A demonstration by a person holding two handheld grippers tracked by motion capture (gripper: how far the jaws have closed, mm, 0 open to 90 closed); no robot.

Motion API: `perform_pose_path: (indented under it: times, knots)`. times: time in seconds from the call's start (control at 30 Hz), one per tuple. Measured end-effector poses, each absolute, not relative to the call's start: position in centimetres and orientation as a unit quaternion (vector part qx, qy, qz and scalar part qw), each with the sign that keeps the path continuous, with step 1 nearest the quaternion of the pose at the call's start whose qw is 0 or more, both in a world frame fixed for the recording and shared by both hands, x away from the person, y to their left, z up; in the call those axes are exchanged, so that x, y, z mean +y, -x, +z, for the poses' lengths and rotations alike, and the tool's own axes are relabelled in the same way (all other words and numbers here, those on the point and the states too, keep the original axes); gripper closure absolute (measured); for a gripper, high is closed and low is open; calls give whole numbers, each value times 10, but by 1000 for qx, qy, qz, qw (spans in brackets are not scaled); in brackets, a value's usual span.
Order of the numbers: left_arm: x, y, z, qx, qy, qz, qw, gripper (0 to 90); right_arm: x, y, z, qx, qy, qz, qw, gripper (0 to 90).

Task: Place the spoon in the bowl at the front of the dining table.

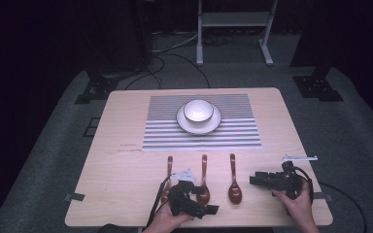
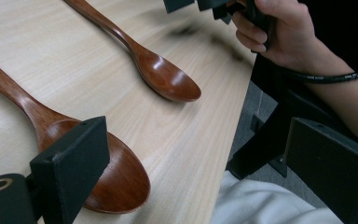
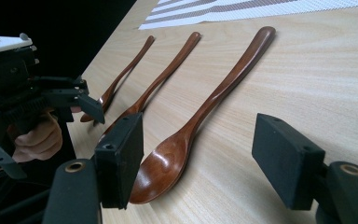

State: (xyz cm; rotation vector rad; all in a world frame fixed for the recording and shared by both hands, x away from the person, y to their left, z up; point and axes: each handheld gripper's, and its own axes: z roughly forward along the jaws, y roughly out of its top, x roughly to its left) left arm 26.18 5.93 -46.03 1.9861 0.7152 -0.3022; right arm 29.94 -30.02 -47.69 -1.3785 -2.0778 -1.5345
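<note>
Three brown wooden spoons lie side by side on the bench (image 1: 126,165), bowls toward the person, handles toward the striped mat (image 1: 201,138) that carries a white bowl (image 1: 198,110) on a plate (image 1: 213,126). The left tongs (image 1: 212,209) hover with jaws wide, one jaw over the bowl of the middle spoon (image 1: 204,182). The right tongs (image 1: 253,179) stand equally wide, low over the near edge just beside the bowl of the right spoon (image 1: 234,186). The left spoon (image 1: 168,177) lies partly under the left hand's tool.
</note>
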Motion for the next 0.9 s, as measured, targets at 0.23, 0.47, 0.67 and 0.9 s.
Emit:
perform_pose_path:
  times: [0.23, 0.47, 0.67, 0.9]
  knots:
    - [56, -260, -465, 288, -823, -134, 470, 56, -299, -299, -476, -707, 467, -519, 108, 328]
    - [47, -259, -474, 282, -843, -151, 433, 57, -298, -301, -471, -712, 463, -515, 114, 306]
    - [49, -260, -475, 287, -837, -159, 437, 58, -291, -303, -463, -720, 450, -514, 123, 304]
    - [48, -260, -475, 284, -840, -153, 435, 58, -282, -314, -448, -731, 438, -506, 134, 298]
